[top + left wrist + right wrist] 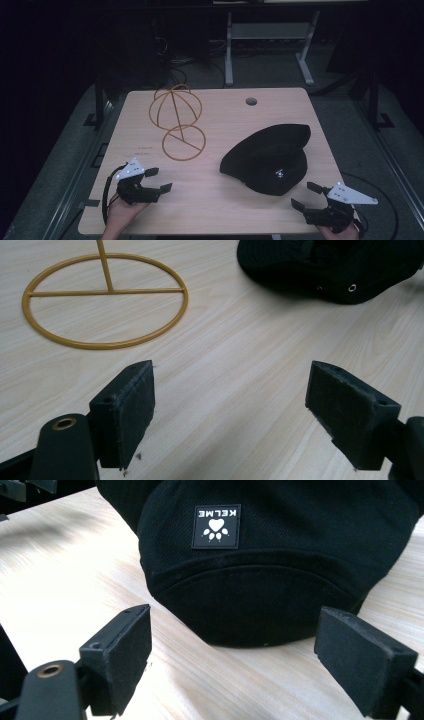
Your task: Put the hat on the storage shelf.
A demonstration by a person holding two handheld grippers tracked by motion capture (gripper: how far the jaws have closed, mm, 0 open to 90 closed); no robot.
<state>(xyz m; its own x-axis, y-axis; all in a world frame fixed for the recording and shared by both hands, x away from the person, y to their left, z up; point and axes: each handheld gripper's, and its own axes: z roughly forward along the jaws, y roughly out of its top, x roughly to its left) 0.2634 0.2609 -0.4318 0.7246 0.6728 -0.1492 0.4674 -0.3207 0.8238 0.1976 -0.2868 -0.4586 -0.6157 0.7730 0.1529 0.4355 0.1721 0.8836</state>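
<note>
1. We record a black cap (270, 160) lying on the right half of the wooden table (225, 205), its brim toward the near edge and a white paw patch (216, 526) on its front.
2. We record a gold wire hat stand (177, 120) upright at the far left, well apart from the cap.
3. Left gripper (159, 180): jaws spread wide, holding nothing, near the front left edge.
4. Right gripper (306, 195): jaws spread wide, empty, just short of the brim.

Bare wood on the table (220, 200) lies open between the wide-jawed left gripper (159, 180) and right gripper (306, 195), while the black cap (270, 157) blocks the right side and the gold wire stand (177, 120) blocks the far left.
</note>
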